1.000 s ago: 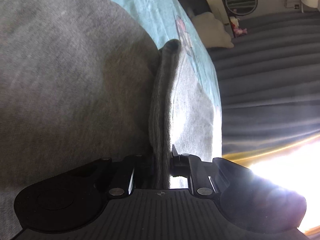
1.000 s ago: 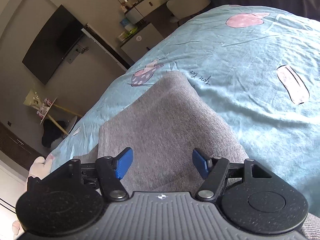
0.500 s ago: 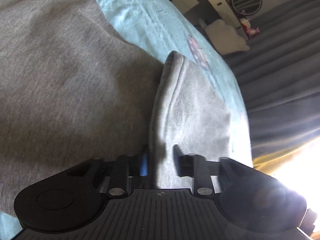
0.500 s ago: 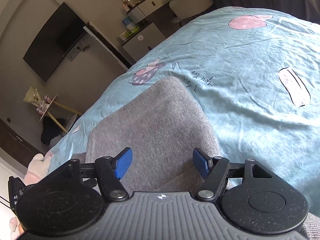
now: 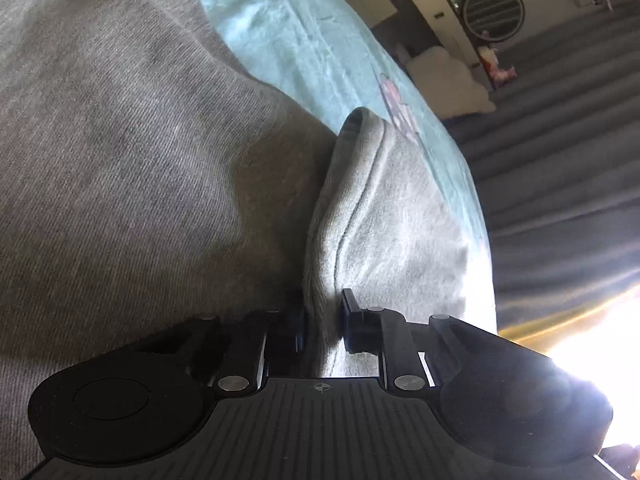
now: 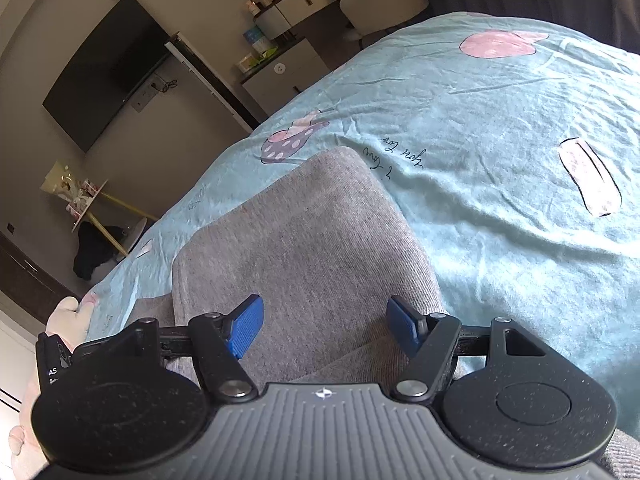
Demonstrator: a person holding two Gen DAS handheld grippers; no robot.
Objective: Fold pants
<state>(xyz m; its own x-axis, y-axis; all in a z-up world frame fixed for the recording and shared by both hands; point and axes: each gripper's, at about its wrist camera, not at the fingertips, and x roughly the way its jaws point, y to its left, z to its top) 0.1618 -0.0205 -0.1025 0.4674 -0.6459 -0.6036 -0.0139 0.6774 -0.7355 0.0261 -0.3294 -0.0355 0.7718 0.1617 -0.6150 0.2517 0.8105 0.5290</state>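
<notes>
Grey knit pants (image 5: 132, 168) lie on a light blue bed sheet (image 5: 312, 28). In the left wrist view my left gripper (image 5: 323, 326) is shut on a raised edge of the pants (image 5: 380, 208), which stands up as a fold between the jaws. In the right wrist view the pants (image 6: 304, 240) lie folded in layers on the sheet (image 6: 500, 128). My right gripper (image 6: 324, 326) is open and empty just above the cloth, its blue pads (image 6: 246, 328) apart.
Dark grey curtains (image 5: 560, 168) hang to the right of the bed, with bright window glare low right. A wall TV (image 6: 104, 72), a white cabinet (image 6: 288, 76), a small round side table (image 6: 86, 208) and a plush toy (image 6: 66, 316) stand beyond the bed.
My left gripper's jaws were slightly apart half a second ago and have closed on the pants edge again. The right gripper has drifted slightly back over the pants, still open.
</notes>
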